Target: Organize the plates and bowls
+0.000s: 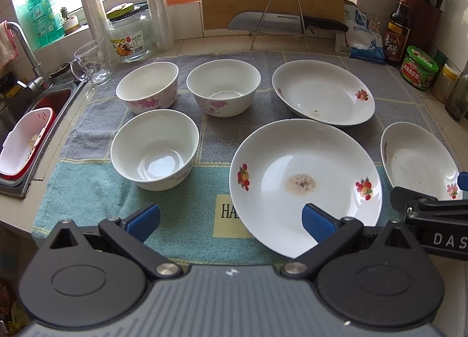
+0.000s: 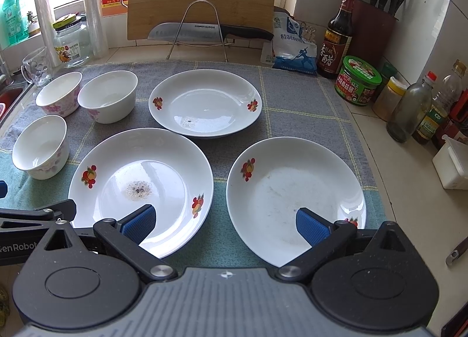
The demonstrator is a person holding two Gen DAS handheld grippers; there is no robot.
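Hovering spread wide and empty: left gripper (image 1: 231, 221) and right gripper (image 2: 223, 224). Sitting just ahead, unstacked: three plates (image 2: 140, 188) and, further left, three bowls (image 1: 155, 150). Likely starting; next, closing on one plate's rim for stacking.

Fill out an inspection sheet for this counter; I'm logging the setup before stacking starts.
Surface: checked towel spread over the counter.
Job's things: three floral bowls on the left, three fruit-print plates on the right, all separate and unstacked; plates show food residue.
Clutter: glass mug, jar, sauce bottle, green-lidded tub, cleaver on a rack.
Grippers: left gripper open, empty; right gripper open, empty.
Cables: nothing seen.
Surroundings: sink at left, knife block, tiled wall.
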